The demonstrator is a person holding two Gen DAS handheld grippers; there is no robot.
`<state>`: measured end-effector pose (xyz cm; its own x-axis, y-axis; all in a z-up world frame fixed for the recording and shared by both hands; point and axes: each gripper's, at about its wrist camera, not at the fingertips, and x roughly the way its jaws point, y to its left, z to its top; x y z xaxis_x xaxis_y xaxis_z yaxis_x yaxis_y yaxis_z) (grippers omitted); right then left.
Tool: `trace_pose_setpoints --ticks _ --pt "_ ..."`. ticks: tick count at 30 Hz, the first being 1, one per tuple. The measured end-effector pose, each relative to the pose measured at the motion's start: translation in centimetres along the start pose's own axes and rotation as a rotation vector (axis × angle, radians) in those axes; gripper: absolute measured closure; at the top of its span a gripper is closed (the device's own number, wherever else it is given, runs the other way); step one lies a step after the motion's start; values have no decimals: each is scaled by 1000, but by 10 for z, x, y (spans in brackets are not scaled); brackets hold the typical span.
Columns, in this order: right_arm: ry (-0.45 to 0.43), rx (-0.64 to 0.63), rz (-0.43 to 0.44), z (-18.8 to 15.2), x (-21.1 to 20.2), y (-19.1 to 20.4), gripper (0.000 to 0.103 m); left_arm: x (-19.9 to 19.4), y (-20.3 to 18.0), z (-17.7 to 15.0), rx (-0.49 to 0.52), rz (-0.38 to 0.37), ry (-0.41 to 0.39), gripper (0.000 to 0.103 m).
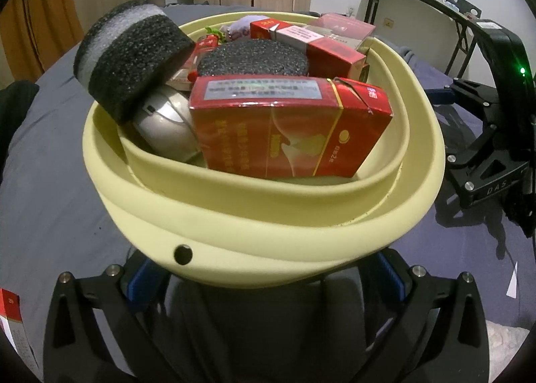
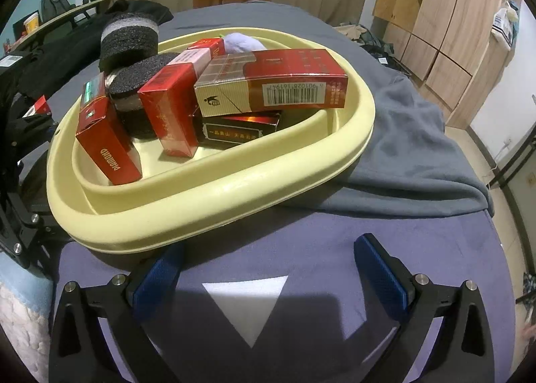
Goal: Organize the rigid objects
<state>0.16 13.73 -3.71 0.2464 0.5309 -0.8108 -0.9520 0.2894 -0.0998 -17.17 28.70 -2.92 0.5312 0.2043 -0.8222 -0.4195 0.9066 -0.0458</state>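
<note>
Your right tool gapes empty at lower frame; the basin looks full, one box left, left tool's grip unclear.

Matt, perhaps rubbery basin; coarse foam pucks; glossy cartons.

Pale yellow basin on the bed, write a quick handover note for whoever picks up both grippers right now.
Left gripper: open, fingers either side of the near rim of the pale yellow collapsible plastic basin; no grip visible.
Right gripper: open, empty, over the purple-blue bedcover beside the basin.
In the basin: several red cardboard cigarette packs, a silver computer mouse, a black foam disc, a lilac soft item. A black and white foam roll leans on the far rim.
Left: one red pack lies outside by the left gripper; a white paper triangle lies under the right one.
</note>
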Motion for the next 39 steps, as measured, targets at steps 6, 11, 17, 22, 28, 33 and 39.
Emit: trace_pose_setpoints --ticks 6,11,17,22,28,33,39 --pt "2 4 6 2 2 -3 0 -4 -1 4 2 2 2 0" --pt "3 6 6 3 3 -5 0 -4 -2 4 2 2 3 0" --pt "2 0 -3 3 3 -2 0 -4 -1 3 2 0 1 0" --pt "2 3 1 3 5 -3 0 -2 -2 5 3 1 3 0" --pt "1 2 0 3 6 -1 0 -3 -2 4 4 2 3 0" --pt "2 -1 -4 4 6 -1 0 -2 -2 3 3 1 2 0" --pt "3 0 -1 3 6 -3 0 -3 -1 5 4 0 2 0"
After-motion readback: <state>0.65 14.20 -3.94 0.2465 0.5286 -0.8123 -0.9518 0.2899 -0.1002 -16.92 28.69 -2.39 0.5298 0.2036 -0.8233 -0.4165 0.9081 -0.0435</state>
